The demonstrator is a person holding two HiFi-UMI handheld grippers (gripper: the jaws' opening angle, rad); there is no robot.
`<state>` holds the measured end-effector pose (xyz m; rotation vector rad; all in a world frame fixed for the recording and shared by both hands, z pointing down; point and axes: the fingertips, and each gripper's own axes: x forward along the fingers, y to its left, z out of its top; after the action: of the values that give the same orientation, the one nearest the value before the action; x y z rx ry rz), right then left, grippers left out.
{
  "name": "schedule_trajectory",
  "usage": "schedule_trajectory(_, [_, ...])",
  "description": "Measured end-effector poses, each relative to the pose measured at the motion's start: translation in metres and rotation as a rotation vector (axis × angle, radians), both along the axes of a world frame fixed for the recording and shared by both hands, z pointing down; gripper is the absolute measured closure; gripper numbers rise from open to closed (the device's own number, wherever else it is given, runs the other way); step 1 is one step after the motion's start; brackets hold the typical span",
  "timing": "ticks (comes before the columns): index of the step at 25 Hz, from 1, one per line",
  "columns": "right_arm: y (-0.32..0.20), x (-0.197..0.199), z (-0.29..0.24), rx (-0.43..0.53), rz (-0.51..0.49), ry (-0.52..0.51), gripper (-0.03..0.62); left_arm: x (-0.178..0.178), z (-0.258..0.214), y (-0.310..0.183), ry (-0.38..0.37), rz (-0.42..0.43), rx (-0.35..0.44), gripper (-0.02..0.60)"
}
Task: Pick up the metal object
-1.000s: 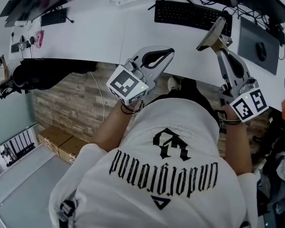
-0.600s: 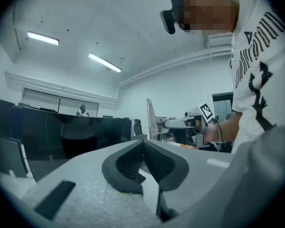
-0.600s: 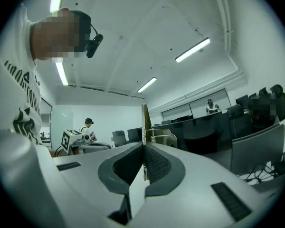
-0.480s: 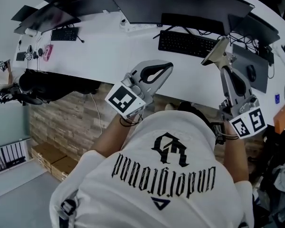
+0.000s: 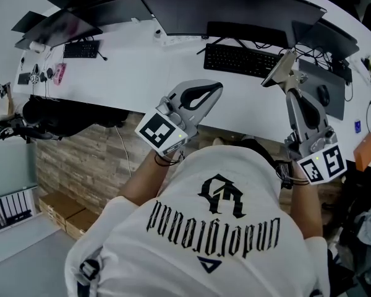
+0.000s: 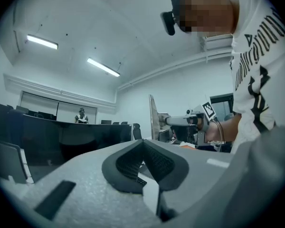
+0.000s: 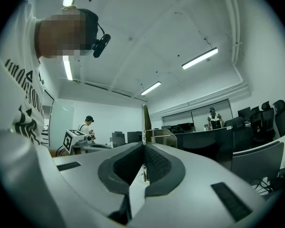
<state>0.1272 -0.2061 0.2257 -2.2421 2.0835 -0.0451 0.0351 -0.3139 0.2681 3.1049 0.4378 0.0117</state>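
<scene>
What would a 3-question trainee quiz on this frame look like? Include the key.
1. True or false: the left gripper holds the metal object.
2. Where is the metal object? A) flat on the desk B) clamped in the right gripper, lifted in the air C) lying on the keyboard
3. Fill in: the left gripper's jaws are ____ with nothing between them.
Key: 1 false; 2 B; 3 shut.

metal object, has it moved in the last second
No, not noticeably: the metal object still overlaps the keyboard's right end in the head view; the whole view shifted instead.
</scene>
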Motion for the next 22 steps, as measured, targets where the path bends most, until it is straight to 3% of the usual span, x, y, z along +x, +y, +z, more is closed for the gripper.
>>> schedule_trajectory(12, [0.026, -0.001, 0.006, -0.018, -0.026, -0.013, 0.579, -0.004, 0.002, 0.025, -0.004, -0.035, -0.001, 0.566])
schedule_trajectory(22, [0.112, -0.011, 0.017, -0.035, -0.047, -0.036, 0.579, -0.012, -0.003, 0.116, -0.004, -0.034, -0.030, 0.566])
